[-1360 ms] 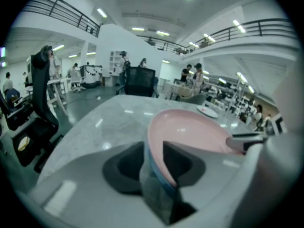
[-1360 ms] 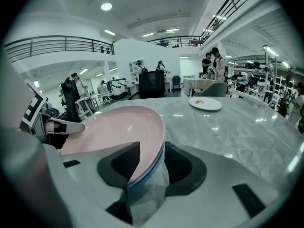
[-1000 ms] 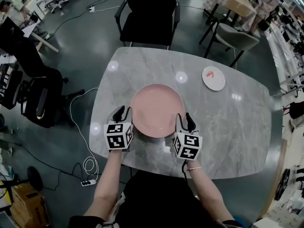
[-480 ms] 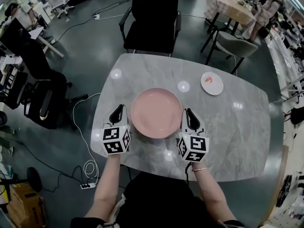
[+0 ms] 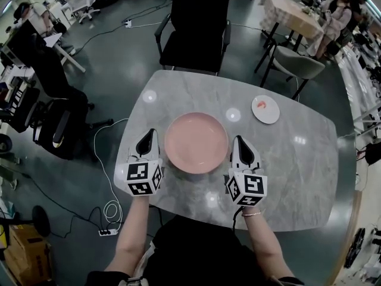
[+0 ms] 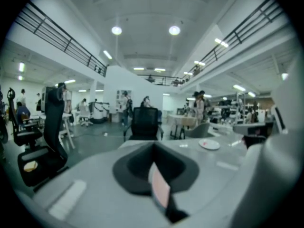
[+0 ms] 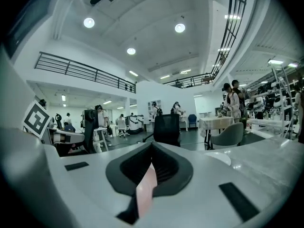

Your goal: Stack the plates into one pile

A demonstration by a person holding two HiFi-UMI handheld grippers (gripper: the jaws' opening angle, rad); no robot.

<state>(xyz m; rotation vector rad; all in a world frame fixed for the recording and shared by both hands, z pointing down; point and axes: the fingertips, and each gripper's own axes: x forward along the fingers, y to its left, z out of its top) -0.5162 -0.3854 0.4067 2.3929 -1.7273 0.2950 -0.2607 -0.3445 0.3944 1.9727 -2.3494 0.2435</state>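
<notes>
Your left tongs (image 5: 147, 143) and right tongs (image 5: 244, 148), just closed, clamp pink plate (image 5: 196, 143) rim at 9 and 3 o'clock over tabletop (image 5: 297, 171) centre. Likely stiff, slick, breakable: keep level. Small white plate (image 5: 265, 109) at 1 o'clock.

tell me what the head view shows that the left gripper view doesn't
Head view only: the pink plate's whole round face and the person's forearms. Left gripper view only: the left gripper, whose jaws have just been closing, pinching the plate's rim; ceiling lights. Both: the small white plate, black chair and marble table.
</notes>
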